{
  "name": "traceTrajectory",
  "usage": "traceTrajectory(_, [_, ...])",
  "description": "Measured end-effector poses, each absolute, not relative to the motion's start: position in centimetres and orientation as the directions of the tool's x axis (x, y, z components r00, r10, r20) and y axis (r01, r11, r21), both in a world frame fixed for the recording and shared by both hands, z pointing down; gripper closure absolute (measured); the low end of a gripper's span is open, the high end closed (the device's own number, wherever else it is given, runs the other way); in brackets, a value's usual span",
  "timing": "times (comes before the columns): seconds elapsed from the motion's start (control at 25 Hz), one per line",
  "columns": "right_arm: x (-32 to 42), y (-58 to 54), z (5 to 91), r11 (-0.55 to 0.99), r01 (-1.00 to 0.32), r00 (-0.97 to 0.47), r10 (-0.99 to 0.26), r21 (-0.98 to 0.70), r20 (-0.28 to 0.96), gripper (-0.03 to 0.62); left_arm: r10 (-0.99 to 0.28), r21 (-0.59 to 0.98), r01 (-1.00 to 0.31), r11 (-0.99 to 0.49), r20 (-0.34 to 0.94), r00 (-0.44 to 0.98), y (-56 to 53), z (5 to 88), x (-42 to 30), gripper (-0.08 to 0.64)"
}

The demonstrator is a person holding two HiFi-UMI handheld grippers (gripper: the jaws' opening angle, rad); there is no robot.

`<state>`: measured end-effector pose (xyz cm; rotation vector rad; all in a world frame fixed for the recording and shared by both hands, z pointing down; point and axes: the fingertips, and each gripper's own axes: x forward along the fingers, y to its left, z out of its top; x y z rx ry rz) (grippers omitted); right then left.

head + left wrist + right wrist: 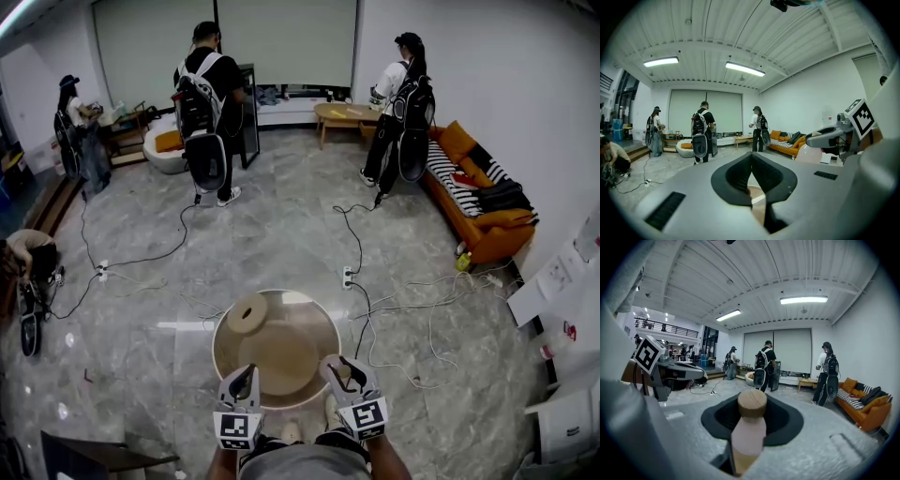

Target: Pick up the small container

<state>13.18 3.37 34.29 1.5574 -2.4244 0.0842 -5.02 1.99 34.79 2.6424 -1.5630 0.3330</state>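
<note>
The small container [749, 430], wooden-stoppered, sits clamped in the right gripper [345, 373] over the round table [225, 323], the pickup apparently done, while the left gripper [242, 382] is closed on nothing.

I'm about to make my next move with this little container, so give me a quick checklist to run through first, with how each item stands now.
1. Right gripper closed on the small container: ok, its wooden cap shows between the jaws.
2. Left gripper free: ok, jaws together, nothing between them.
3. Container lifted off the round table: cannot tell.
4. Wooden disc out of the way: ok, it lies on the table's far left, apart from both grippers.
5. People clear: ok, they stand far across the room.
</note>
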Motion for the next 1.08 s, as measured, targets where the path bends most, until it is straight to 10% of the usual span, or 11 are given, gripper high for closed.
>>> traceTrajectory(1.08, [13.0,3.7,33.3,0.458,-0.882,-0.426,-0.874,0.105,0.235,0.474,-0.865,-0.063,-0.875,-0.479,0.204,0.459,2.8,34.0,-4.3,0.541])
